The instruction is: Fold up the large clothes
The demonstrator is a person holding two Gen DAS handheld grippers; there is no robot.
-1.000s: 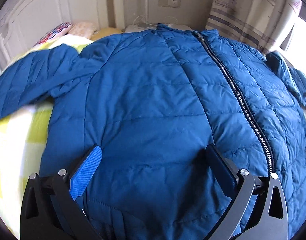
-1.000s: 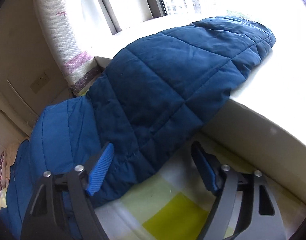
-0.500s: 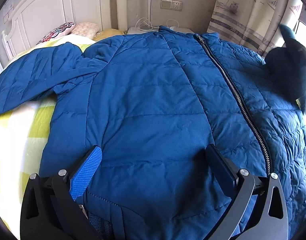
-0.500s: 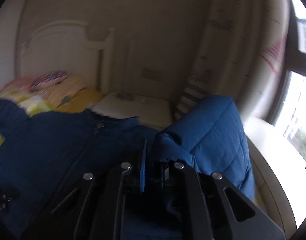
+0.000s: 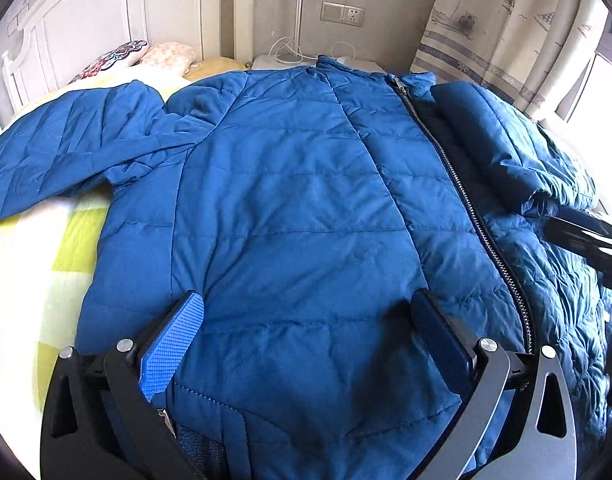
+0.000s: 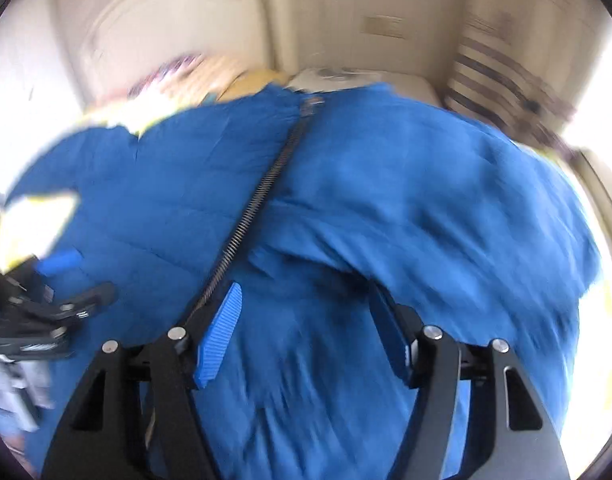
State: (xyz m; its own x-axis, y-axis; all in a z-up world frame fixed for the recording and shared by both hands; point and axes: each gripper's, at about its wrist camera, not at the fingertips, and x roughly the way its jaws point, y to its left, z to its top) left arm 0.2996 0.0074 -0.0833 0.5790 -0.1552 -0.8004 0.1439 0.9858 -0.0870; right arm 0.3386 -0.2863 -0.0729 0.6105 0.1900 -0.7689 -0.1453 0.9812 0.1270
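A blue quilted jacket (image 5: 290, 208) lies zipped, front up, on the bed. Its left sleeve (image 5: 66, 148) stretches out to the left. Its right sleeve (image 5: 502, 140) lies folded across the chest beside the zipper (image 5: 466, 200). My left gripper (image 5: 306, 320) is open and empty, low over the jacket's hem. My right gripper (image 6: 306, 312) is open and empty over the jacket (image 6: 386, 208) just right of the zipper (image 6: 250, 208); this view is blurred. The right gripper's black frame (image 5: 586, 240) shows at the right edge of the left wrist view, and the left gripper (image 6: 46, 288) shows at the left of the right wrist view.
The bed has a yellow and white checked cover (image 5: 38, 264). Pillows (image 5: 138, 56) lie against the white headboard (image 5: 86, 20). A white nightstand (image 5: 306, 62) with cables stands behind the collar. A curtain (image 5: 506, 28) and a bright window ledge are at the right.
My right gripper shut on the right sleeve at the ledge, carried it over onto the jacket's chest, then opened and let it go. My left gripper stayed open over the hem.
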